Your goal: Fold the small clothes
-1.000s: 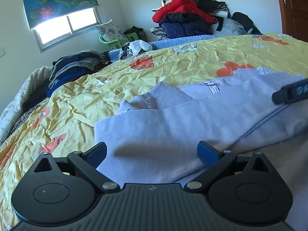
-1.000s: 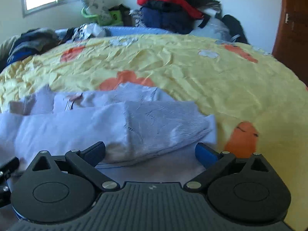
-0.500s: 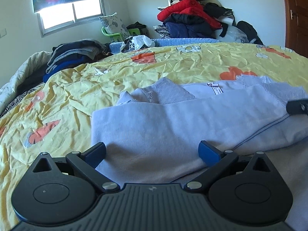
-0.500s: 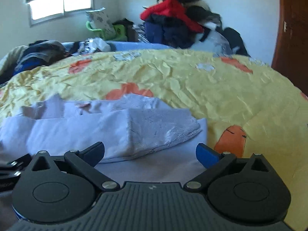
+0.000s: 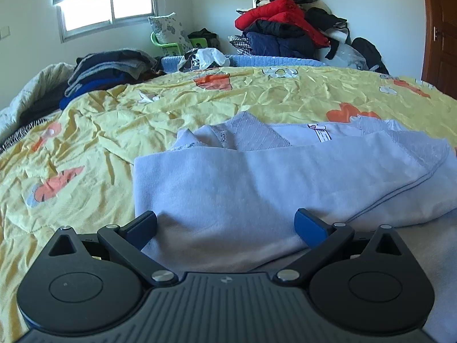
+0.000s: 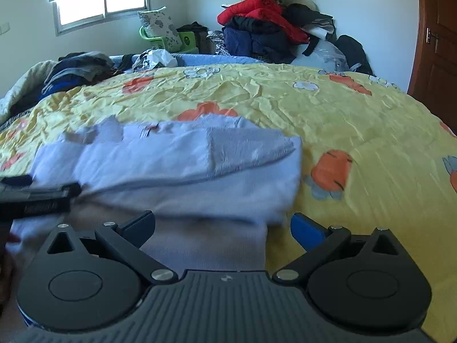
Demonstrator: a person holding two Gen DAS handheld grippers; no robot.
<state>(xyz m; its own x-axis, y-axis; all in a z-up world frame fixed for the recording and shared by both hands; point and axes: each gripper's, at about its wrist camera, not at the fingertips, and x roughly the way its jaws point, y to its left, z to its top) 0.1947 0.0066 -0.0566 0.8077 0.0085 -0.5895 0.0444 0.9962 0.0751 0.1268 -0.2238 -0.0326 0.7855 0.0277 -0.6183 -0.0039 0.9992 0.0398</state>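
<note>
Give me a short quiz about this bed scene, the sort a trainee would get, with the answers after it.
1. True or false: the left tool is clamped shut on the pale blue garment.
2. Which colour is the bedspread under the garment? A green, B yellow with orange shapes, C plain white.
3. Fill in: the topmost bright jacket on the clothes pile by the far wall is ____.

Key: 1 false, both the left tool and the right tool stand open, with garment cloth lying between their fingers. 2 B. 3 red.
</note>
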